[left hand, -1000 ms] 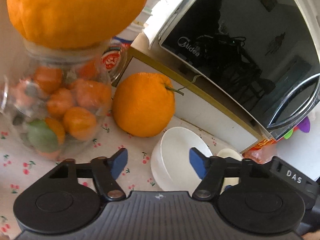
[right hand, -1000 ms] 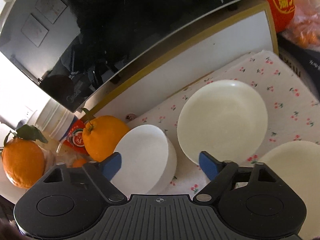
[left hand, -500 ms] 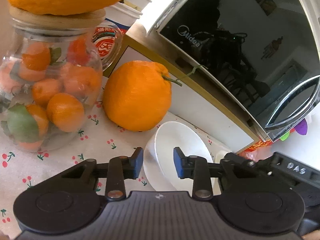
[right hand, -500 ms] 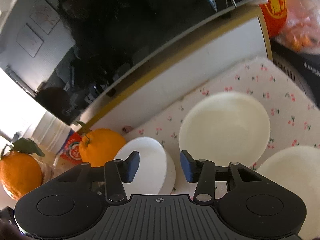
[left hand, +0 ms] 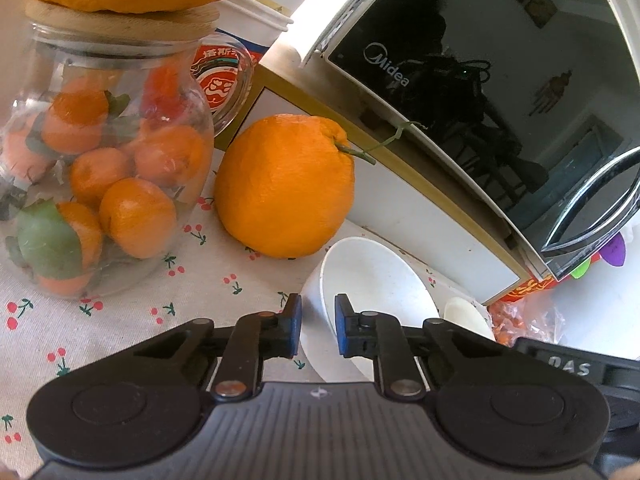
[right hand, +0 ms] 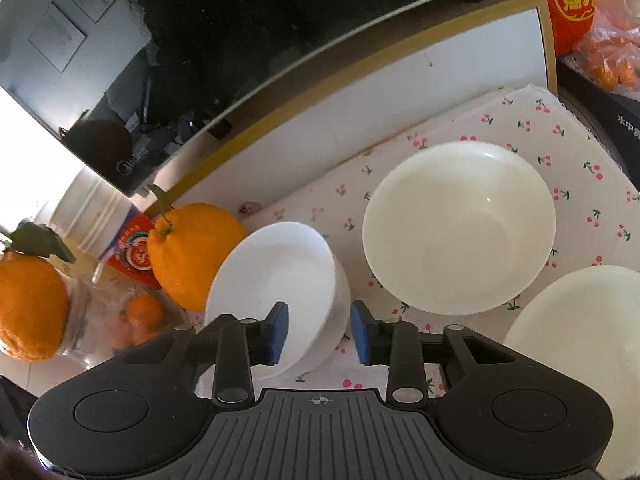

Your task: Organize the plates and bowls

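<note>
A white bowl (left hand: 372,280) stands on the cherry-print cloth (left hand: 132,320) in front of the microwave. My left gripper (left hand: 317,330) straddles its left rim, one blue pad outside and one inside; the jaws are closing and the pads look pressed on the wall. From the other side my right gripper (right hand: 320,334) straddles the right wall of the same bowl (right hand: 276,276). Its jaws are closing too, with a gap still showing at the inner pad. A wide cream bowl (right hand: 460,228) lies to the right, and a second cream dish (right hand: 580,344) at the lower right.
A large orange (left hand: 286,188) sits just behind the bowl, touching or nearly touching it. A glass jar of mandarins (left hand: 104,176) with another orange on its lid stands at the left. The microwave (left hand: 500,100) on a white stand closes off the back. A bag of oranges (right hand: 612,48) lies far right.
Both grippers' jaws have narrowed from wide apart to close around the white bowl's rim. The left view has drawn slightly nearer to the bowl; the bowl itself has not shifted.
</note>
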Available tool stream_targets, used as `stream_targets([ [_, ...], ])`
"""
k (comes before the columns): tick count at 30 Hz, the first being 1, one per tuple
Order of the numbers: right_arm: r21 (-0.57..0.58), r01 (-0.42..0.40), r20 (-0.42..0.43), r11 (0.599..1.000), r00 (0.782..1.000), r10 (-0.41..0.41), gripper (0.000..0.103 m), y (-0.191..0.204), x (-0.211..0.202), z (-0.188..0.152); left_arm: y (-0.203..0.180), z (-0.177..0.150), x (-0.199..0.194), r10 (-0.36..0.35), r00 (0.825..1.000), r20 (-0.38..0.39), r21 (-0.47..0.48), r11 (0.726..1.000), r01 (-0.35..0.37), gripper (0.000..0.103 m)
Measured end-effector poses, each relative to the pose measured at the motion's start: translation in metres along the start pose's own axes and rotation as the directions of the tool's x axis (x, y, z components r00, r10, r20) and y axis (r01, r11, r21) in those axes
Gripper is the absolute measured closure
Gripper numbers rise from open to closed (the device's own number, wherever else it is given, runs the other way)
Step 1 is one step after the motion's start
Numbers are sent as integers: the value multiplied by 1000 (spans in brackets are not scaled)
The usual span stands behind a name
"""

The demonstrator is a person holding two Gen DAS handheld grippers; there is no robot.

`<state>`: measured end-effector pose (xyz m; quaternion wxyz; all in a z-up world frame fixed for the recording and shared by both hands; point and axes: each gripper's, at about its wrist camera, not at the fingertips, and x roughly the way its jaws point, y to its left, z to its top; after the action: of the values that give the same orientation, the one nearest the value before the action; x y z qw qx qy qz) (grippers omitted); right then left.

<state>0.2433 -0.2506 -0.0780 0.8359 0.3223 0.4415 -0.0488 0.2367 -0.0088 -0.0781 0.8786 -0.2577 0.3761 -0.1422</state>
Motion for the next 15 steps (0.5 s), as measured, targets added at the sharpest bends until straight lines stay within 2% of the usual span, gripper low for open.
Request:
stream_targets([
  [6, -18, 0, 11, 1000, 1000, 0, 85, -1, 5, -4, -2, 1, -2, 11, 1000, -1, 12, 1000, -11, 88],
  [15, -30, -29, 34, 999, 999, 30, 86, 5, -16, -2, -11, 3, -23, 12, 1000, 18, 46, 999, -13, 88],
])
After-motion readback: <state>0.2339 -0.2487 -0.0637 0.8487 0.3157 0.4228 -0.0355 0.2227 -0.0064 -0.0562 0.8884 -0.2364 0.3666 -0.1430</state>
